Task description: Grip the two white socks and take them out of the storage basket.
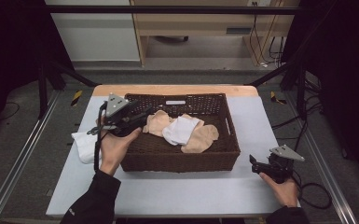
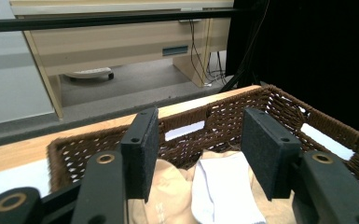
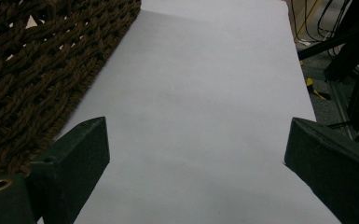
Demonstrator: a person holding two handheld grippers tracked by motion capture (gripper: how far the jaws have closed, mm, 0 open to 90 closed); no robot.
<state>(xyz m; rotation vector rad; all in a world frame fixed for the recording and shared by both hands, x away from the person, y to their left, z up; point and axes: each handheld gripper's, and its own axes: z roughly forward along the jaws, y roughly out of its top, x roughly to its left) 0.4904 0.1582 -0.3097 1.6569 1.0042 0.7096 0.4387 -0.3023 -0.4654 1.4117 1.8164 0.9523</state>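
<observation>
A dark brown wicker basket [image 1: 182, 161] stands in the middle of the table and holds beige socks [image 1: 200, 137] and a white sock [image 1: 182, 129]. My left gripper [image 1: 142, 119] hovers over the basket's left end, open, with nothing between its jaws. In the left gripper view the white sock [image 2: 224, 186] and a beige sock [image 2: 170, 198] lie just below the open jaws, inside the basket [image 2: 279, 102]. My right gripper [image 1: 257, 163] rests low on the table right of the basket, open and empty. The right gripper view shows the basket wall [image 3: 37, 70] at its left.
A white cloth [image 1: 85, 145] lies on the table left of the basket, partly under the left hand. The pale table surface [image 1: 191, 191] runs in front of the basket. A wooden desk [image 1: 205, 23] and cables [image 1: 265, 46] stand beyond the table's far edge.
</observation>
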